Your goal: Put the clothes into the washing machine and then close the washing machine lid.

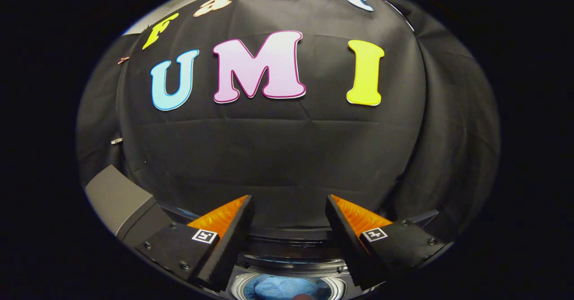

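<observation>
Gripper [289,228] held high over the washing machine [287,264], fingers spread wide with nothing between them. Below the gap and a little behind the fingertips, the round drum opening shows, and inside it lies pale blue cloth, the clothes [287,287], already down in the tub. A small rounded shape sits at the near rim of the drum; too little of it to tell what it is. The grey slab rising beside the left finger may be the lid [117,197], standing open, though I cannot be sure. My reading: the loading half is done or nearly so, and the closing of the lid is still to come. Beyond the fingers, just the booth's dark wall.
</observation>
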`<state>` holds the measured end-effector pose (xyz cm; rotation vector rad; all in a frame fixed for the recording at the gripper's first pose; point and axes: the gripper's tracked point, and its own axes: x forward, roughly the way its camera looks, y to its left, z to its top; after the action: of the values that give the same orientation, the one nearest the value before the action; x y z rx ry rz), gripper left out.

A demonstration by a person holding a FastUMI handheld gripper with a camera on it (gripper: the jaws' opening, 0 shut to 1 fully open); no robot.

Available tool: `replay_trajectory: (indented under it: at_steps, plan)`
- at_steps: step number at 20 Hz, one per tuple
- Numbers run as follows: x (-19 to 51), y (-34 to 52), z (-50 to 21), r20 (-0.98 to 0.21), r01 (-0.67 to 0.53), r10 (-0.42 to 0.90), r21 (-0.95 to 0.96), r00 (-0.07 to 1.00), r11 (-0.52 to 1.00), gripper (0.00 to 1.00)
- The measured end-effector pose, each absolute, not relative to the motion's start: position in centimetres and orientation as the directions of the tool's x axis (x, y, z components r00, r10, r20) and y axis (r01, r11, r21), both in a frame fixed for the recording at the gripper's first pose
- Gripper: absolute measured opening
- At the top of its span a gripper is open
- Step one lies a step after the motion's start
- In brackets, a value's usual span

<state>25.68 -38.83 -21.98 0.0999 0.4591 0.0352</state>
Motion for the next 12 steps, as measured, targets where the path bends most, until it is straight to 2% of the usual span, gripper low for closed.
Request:
replay_trajectory:
  at_steps: [5,8,12]
  plan:
    - [24.9,-39.0,-22.0,-0.446,-0.015,0.063,0.111,0.893,0.994,1.00]
    - [23.4,-38.8,-21.0,-0.384,-0.027,0.066,0.104,0.921,0.994,1.00]
    - [22.4,-38.8,-21.3,-0.373,-0.020,0.056,0.102,0.926,0.995,1.00]
